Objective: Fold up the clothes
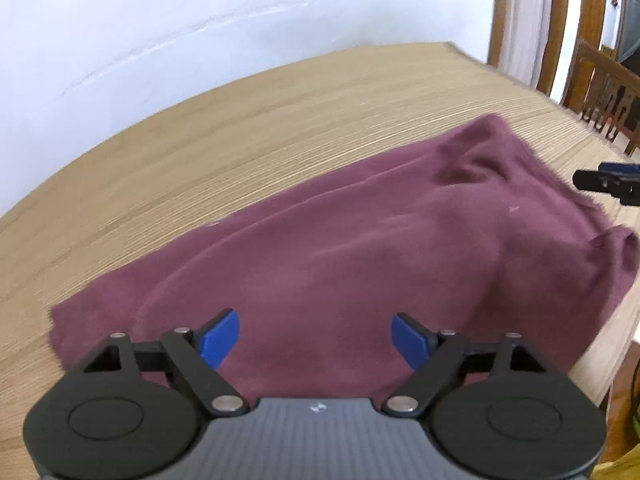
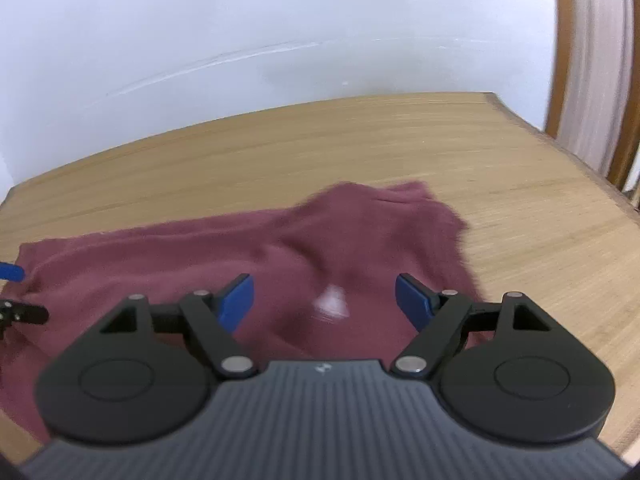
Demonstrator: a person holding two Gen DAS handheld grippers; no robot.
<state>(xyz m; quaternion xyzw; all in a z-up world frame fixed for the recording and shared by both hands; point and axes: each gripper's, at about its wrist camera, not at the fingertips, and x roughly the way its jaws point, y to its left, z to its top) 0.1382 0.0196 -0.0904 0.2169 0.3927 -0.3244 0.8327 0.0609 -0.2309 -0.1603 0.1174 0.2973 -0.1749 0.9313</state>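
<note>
A maroon garment (image 1: 360, 248) lies rumpled on a light wooden table (image 1: 200, 152), partly folded over itself. My left gripper (image 1: 315, 338) hovers above its near part, blue pads wide apart, with nothing between them. In the right wrist view the same garment (image 2: 248, 248) spreads across the table (image 2: 520, 220), with a small white mark (image 2: 332, 302) on the cloth. My right gripper (image 2: 325, 300) hangs over that spot, open and empty. The right gripper's tip (image 1: 608, 180) shows at the right edge of the left wrist view. The left gripper's tip (image 2: 16, 292) shows at the left edge of the right wrist view.
A white wall (image 1: 200, 20) stands behind the table. Wooden door frames (image 1: 560, 20) and a wooden chair (image 1: 600, 88) are at the far right. The table's right edge (image 2: 580, 160) runs close to a curtain (image 2: 592, 60). Bare tabletop lies beyond the garment.
</note>
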